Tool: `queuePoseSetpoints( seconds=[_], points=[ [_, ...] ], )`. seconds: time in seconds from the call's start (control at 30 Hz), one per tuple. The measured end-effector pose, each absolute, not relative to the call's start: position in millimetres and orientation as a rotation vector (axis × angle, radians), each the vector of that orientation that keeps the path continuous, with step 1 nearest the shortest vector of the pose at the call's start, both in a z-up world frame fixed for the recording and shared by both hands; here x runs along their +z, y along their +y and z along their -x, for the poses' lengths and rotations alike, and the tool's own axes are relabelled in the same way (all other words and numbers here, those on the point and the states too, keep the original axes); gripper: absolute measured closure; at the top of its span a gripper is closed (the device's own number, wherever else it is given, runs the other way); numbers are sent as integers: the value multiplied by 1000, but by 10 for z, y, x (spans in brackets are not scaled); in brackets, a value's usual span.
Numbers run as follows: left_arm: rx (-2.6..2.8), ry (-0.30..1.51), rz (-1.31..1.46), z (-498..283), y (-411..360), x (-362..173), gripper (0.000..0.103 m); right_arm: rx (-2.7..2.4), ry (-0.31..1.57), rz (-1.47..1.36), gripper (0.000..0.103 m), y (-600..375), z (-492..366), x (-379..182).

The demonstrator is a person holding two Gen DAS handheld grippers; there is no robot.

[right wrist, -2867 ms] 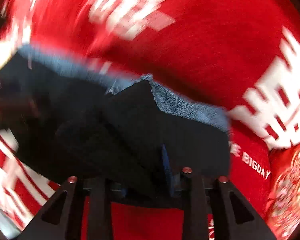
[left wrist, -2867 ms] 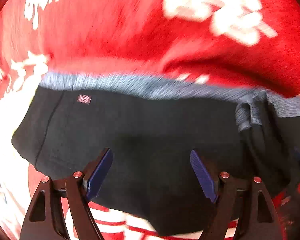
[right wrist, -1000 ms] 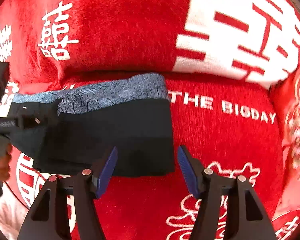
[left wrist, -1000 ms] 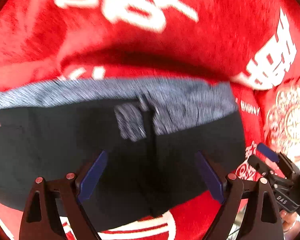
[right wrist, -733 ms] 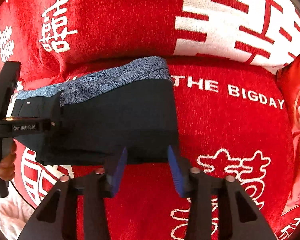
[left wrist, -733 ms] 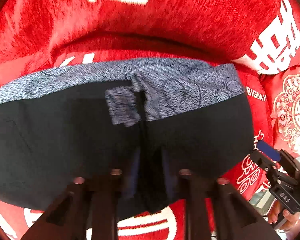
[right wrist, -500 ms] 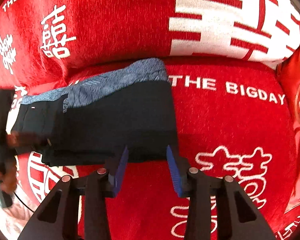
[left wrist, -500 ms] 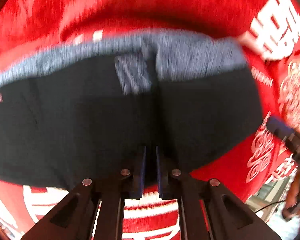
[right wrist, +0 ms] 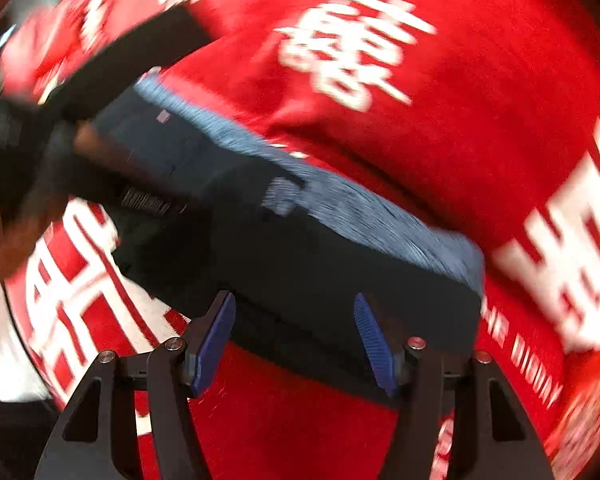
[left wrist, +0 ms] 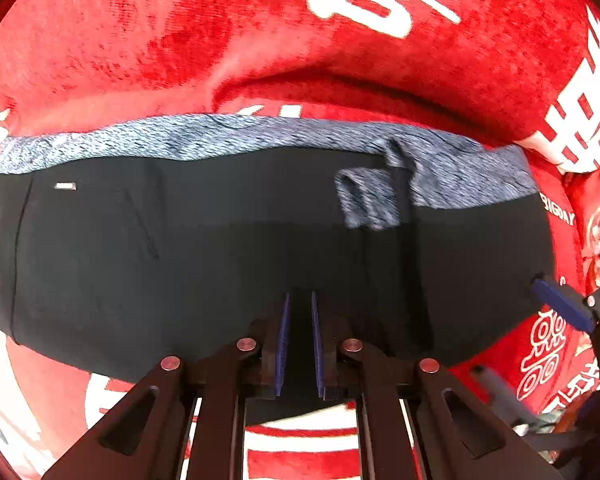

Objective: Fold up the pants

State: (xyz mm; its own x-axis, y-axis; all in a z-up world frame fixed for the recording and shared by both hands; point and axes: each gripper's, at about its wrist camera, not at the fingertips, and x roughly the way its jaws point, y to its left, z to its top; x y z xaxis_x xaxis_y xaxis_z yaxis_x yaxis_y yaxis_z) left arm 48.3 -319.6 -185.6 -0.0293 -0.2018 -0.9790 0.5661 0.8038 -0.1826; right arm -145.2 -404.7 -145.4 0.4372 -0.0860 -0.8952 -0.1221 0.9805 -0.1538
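The left gripper pinches the near hem of the black pants at lower centre; the right gripper hangs spread over their edge. The risk — one-sided pulling dragging layers askew on the red blanket.

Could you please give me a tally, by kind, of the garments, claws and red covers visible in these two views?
Pants: 1, black with a grey-blue waistband
Claws: 2, the left claw shut on the pants' near edge, the right claw open
Red cover with white characters: 1
Total: 4
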Motion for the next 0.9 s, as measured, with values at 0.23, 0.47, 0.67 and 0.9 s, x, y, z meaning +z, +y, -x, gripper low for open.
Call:
queuePoseSetpoints(
  seconds=[0.23,0.47,0.67,0.9],
  points=[
    [-575,1482,-300,-665,-2980,-1913,91,44,1191,190,92,-4052,1227,-1598],
    [-568,1440,-295,-712,-2921,-1739,91,146,1178,188,92,-3763,1394,-1417],
    [-560,1410,-342,-626,-3122,-1680,91,151,1202,172,79,-3790,1392,-1646],
    [-568,1349,-303,-381,-3383,-1490,0,-89,1186,-223,30,-4767,1797,-1199]
  ],
)
